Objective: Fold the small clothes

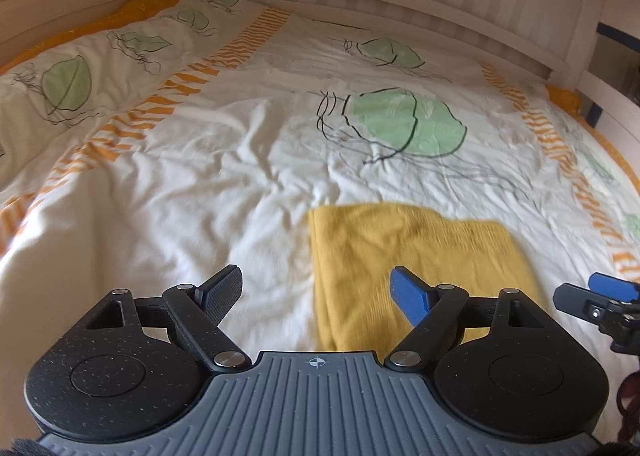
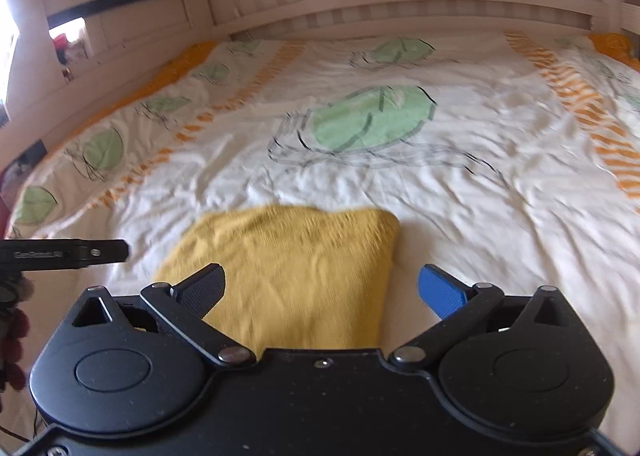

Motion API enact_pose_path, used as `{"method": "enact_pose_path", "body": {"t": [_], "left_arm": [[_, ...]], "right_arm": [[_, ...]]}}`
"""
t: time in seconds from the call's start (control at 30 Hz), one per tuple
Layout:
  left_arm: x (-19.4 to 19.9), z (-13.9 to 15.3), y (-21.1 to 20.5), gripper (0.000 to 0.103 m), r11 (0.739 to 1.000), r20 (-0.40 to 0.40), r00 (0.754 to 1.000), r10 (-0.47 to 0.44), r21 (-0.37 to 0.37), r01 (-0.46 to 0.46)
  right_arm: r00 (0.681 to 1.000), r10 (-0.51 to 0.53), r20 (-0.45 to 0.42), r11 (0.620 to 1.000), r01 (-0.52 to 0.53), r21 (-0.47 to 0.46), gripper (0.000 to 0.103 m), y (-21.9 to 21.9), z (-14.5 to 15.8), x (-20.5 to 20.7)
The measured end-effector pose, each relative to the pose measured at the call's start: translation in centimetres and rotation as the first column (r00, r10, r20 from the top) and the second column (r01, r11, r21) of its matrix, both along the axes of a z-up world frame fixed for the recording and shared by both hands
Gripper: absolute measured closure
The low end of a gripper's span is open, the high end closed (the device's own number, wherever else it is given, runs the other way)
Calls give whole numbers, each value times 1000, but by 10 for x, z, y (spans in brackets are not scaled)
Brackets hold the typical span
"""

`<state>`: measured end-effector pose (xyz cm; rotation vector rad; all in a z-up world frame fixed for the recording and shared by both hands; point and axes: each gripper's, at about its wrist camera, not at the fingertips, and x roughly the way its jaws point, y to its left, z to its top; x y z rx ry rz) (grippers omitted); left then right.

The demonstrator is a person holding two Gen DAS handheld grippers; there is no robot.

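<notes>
Black-and-blue left claw: fingers spread wide, empty, poised above the near left edge of the cloth. Right claw: likewise wide, empty, straddling the cloth's near end. Yellow knit garment: folded into a rough rectangle, lying flat on the bed near both claws, untouched by either. White duvet: wrinkled, printed with green leaves and orange striped bands. Pale wooden bed rail: runs along the far side.
</notes>
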<state>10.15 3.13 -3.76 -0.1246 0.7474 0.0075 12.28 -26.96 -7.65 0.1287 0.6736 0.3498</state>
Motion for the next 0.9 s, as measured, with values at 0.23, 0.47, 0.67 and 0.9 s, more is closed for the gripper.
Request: {"method": "enact_pose_path", "body": {"t": [0.23, 0.47, 0.67, 0.9], "left_arm": [[-45, -5, -31, 23, 997, -62, 998, -24, 71, 29], [-73, -3, -52, 23, 996, -97, 995, -18, 85, 26], [-83, -1, -54, 23, 998, -95, 995, -10, 62, 16], [-90, -4, -58, 23, 997, -103, 995, -8, 80, 16]], "right_arm": [[996, -72, -45, 997, 72, -22, 0, -9, 0, -38], [988, -130, -89, 991, 131, 0, 0, -19, -2, -68], [986, -137, -99, 990, 139, 11, 0, -21, -4, -86], [986, -137, -99, 990, 138, 10, 0, -17, -4, -92]]}}
